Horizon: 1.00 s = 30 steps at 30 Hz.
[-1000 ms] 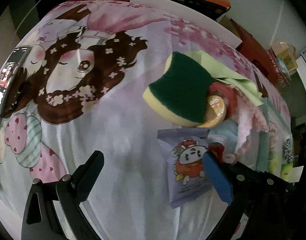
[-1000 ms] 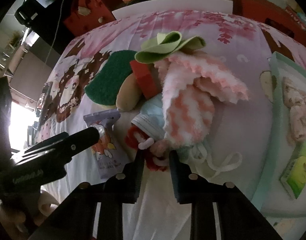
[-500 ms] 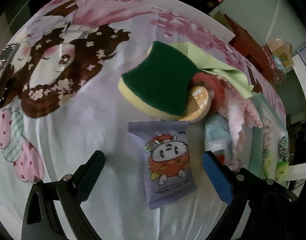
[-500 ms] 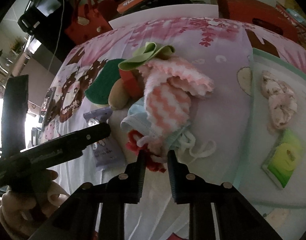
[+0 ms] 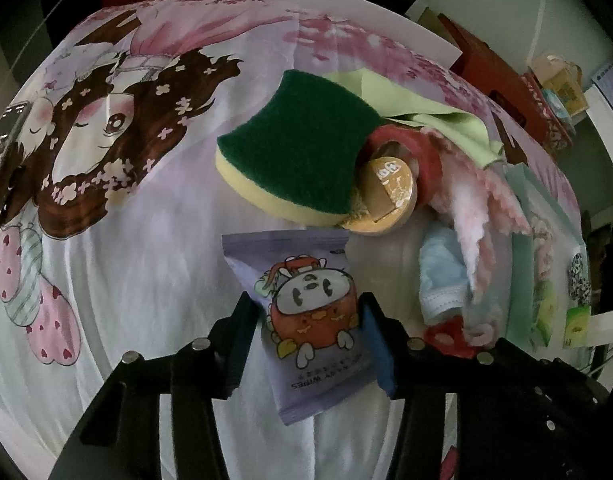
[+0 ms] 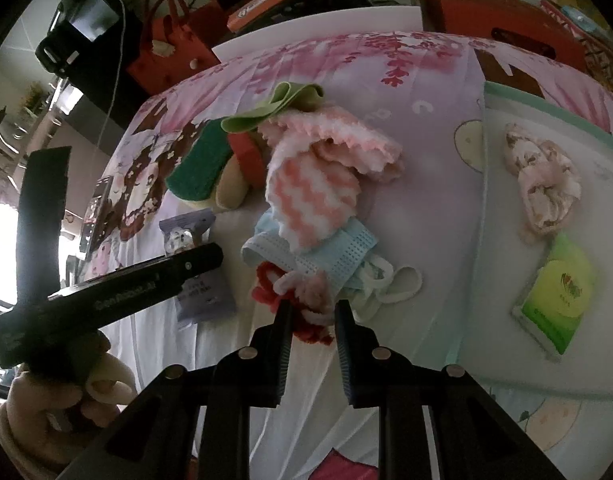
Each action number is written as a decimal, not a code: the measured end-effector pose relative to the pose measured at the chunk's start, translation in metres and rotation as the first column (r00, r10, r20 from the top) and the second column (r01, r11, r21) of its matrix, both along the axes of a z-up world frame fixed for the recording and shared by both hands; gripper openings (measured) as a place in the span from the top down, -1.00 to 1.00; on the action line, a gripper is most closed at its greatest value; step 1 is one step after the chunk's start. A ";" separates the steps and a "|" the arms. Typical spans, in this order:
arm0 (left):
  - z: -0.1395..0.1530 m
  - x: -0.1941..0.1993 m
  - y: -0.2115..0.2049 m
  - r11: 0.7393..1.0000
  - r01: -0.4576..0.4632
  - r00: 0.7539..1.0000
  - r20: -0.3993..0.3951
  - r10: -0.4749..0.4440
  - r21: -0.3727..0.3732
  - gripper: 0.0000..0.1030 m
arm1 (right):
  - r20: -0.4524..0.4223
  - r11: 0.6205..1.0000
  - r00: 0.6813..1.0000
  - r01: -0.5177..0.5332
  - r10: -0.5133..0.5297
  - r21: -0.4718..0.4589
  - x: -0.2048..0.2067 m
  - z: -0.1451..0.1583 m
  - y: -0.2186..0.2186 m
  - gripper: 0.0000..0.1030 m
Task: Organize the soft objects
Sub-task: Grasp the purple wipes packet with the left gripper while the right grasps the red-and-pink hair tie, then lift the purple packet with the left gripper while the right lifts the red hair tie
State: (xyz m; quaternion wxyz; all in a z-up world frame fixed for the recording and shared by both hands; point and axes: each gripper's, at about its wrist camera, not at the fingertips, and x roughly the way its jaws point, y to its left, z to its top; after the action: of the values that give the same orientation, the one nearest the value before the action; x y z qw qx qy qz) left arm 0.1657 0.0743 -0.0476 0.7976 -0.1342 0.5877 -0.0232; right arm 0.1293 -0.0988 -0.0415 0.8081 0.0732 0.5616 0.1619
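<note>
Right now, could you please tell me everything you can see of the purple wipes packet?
The purple wipes packet is a flat, glossy, soft pouch with crimped ends, printed with a cartoon animal in a red-orange pot. It lies flat on the printed cloth, below the green sponge, which it seems to just meet. The left gripper straddles its middle, jaws closing; its pads look to be at the edges.
</note>
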 end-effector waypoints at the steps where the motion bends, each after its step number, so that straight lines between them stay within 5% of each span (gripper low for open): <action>1: 0.000 -0.002 0.000 1.000 0.003 1.000 0.003 -0.003 0.001 0.01 | -0.001 1.000 1.000 -0.002 0.002 0.000 -0.001 -0.001 0.000 0.56; 30: 0.002 -0.053 0.030 1.000 -0.010 0.999 0.035 0.011 -0.005 0.03 | 0.045 0.989 0.989 -0.139 0.141 -0.048 -0.025 0.004 0.033 0.56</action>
State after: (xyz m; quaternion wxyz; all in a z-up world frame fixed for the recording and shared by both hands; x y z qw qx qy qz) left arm 0.1128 0.1039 -0.0454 0.8074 -0.1388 0.5729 -0.0228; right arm 0.1038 -0.0659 -0.0379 0.8093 0.0116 0.5494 0.2074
